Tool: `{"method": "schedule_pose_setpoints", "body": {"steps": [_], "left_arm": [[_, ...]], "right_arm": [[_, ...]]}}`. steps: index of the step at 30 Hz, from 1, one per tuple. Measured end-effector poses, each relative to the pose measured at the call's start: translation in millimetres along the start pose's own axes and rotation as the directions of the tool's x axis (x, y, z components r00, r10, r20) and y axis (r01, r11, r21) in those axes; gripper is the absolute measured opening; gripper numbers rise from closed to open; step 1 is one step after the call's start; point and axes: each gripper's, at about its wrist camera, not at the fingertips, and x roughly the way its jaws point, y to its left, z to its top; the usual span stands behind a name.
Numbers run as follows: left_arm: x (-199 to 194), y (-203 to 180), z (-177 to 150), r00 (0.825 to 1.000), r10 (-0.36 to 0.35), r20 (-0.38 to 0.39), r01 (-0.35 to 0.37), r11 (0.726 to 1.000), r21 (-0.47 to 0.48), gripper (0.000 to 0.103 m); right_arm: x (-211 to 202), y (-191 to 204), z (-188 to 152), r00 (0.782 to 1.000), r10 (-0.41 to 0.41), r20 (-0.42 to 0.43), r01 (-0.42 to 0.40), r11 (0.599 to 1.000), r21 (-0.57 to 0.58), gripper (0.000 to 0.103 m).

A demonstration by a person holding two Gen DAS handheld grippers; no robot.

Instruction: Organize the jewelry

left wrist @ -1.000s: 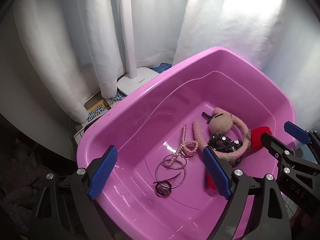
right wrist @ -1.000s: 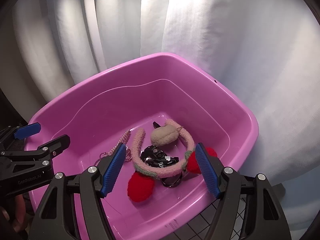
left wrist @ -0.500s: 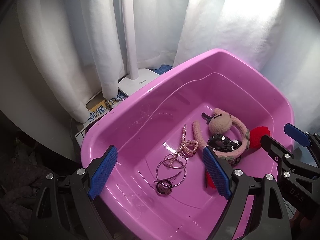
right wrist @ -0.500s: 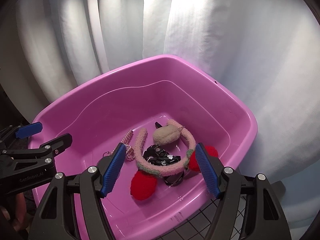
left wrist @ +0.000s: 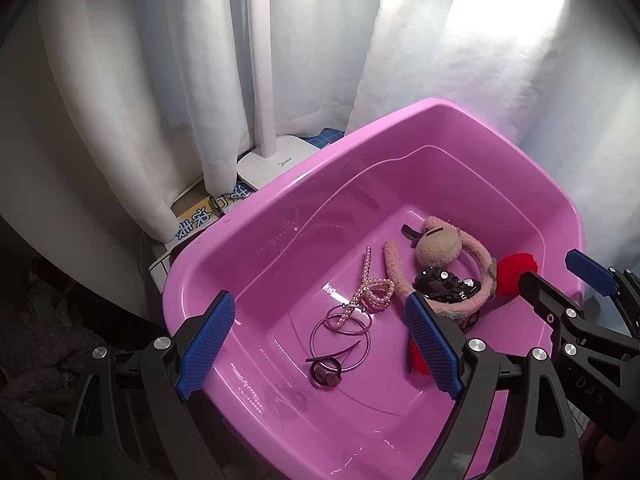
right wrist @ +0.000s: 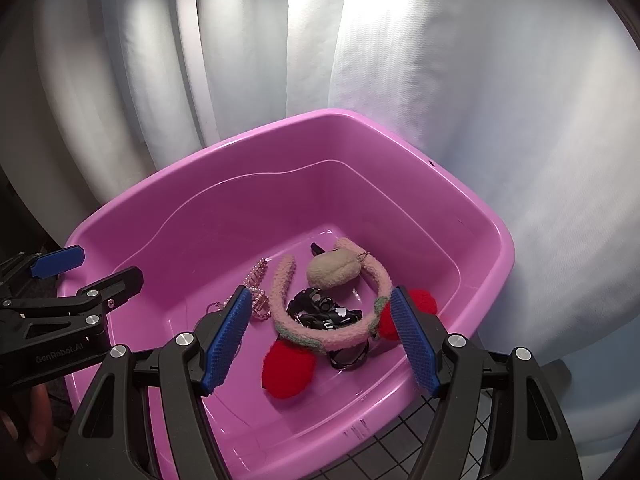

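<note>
Both grippers have drawn back a little from the pink tub (left wrist: 256,216) since a second ago, so it sits slightly farther off in each view; nothing inside it has shifted. Over the tub's near left corner hovers the left gripper (left wrist: 320,340), fingers (left wrist: 206,344) spread wide and holding nothing. Toward the near right side, the right gripper (right wrist: 320,336) hangs above the tub with its fingers (right wrist: 412,340) just as wide and empty.

On the tub floor, a fuzzy pink headband (right wrist: 340,336) with red pom-poms (right wrist: 286,372) curves around a black hair clip (right wrist: 320,308), and a beige plush ball (right wrist: 332,270) rests at its far side. To the left lie a pearl bracelet (left wrist: 374,294) and thin pink hoops (left wrist: 340,336), touching one another, with a small dark clip (left wrist: 326,374) at the hoops' near edge.

White curtains (left wrist: 140,80) hang behind, and a white lamp base (left wrist: 276,160) stands just beyond the tub's far left rim.
</note>
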Motion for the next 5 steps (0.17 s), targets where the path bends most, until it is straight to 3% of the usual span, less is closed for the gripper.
{"method": "schedule_pose_setpoints", "body": {"steps": [5], "left_arm": [[-1.9, 0.4, -0.5, 1.000, 0.006, 0.006, -0.006, 1.000, -0.001, 0.085]], "right_arm": [[-0.6, -0.7, -0.6, 1.000, -0.001, 0.002, 0.001, 1.000, 0.003, 0.069]]}}
